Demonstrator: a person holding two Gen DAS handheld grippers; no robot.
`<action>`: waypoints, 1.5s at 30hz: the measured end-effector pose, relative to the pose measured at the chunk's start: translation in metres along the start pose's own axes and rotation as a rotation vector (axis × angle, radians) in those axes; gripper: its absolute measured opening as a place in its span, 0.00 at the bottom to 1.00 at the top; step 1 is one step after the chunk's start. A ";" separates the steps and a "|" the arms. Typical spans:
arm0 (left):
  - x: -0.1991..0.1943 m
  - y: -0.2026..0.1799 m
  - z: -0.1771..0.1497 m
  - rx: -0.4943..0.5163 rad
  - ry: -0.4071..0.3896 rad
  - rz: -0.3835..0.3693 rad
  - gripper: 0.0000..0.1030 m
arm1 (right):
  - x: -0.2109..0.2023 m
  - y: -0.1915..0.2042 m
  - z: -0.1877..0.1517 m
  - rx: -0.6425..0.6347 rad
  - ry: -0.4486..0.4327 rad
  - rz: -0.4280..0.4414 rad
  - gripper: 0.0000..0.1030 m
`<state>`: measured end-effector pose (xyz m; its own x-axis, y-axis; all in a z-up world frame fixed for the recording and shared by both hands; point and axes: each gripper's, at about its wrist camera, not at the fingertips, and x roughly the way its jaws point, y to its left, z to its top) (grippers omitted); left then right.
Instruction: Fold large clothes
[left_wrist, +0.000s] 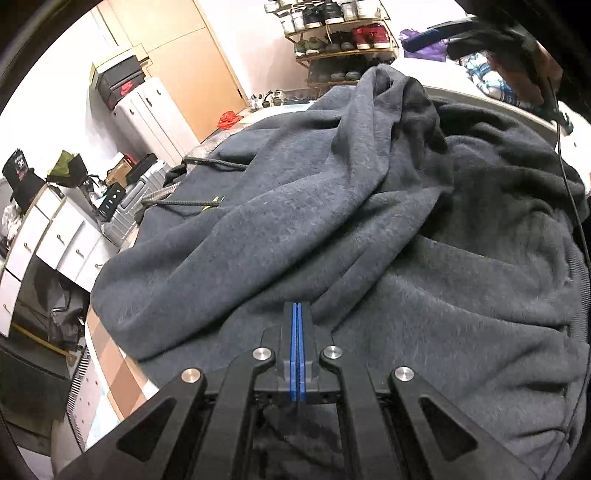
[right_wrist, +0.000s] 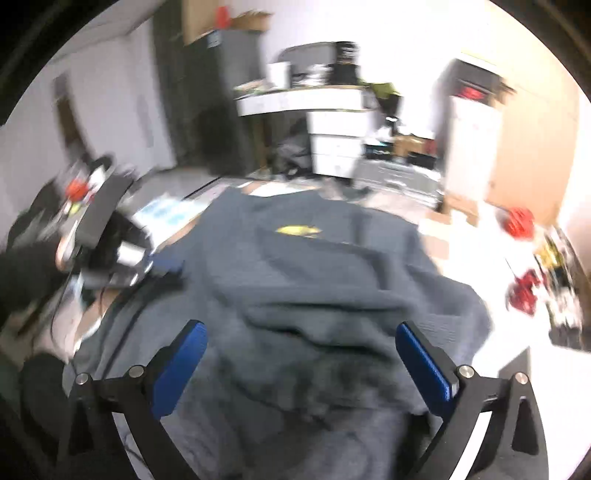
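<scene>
One dark grey hoodie (left_wrist: 332, 221) covers most of the bed (left_wrist: 110, 354), spread from the left edge, where a strip of checked bedding shows, across to the right side. Its drawstrings (left_wrist: 192, 201) lie near the left edge, at the neck. A loose fold, apparently a sleeve (left_wrist: 391, 96), rises toward the far side of the bed.

The left gripper (left_wrist: 297, 306) sits low at the near edge of the hoodie. Its blue pads (left_wrist: 297, 350) are pressed together with no gap visible; whether fabric is pinched between them cannot be confirmed.

The right gripper (right_wrist: 299, 332) hovers above the hoodie (right_wrist: 314, 277), with its blue pads (right_wrist: 424, 365) spread wide and nothing between them. This view is motion-blurred. A yellow mark (right_wrist: 297, 230) shows on the fabric toward the far edge.
</scene>
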<state>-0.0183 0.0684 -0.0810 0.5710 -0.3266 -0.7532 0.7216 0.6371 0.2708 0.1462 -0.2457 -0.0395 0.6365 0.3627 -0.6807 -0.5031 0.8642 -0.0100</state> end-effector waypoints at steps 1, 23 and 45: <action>0.003 -0.002 0.000 0.002 0.009 -0.008 0.00 | 0.008 -0.006 -0.002 0.024 0.032 -0.041 1.00; 0.043 0.025 -0.007 -0.113 0.140 -0.051 0.00 | 0.089 -0.132 0.007 0.413 0.203 -0.106 0.21; 0.035 0.059 -0.001 -0.397 0.095 -0.205 0.00 | 0.059 -0.075 -0.019 0.262 0.229 0.047 0.98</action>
<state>0.0438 0.0947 -0.0921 0.3799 -0.4203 -0.8240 0.5998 0.7901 -0.1265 0.2105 -0.2955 -0.0927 0.4536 0.3426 -0.8227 -0.3429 0.9192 0.1938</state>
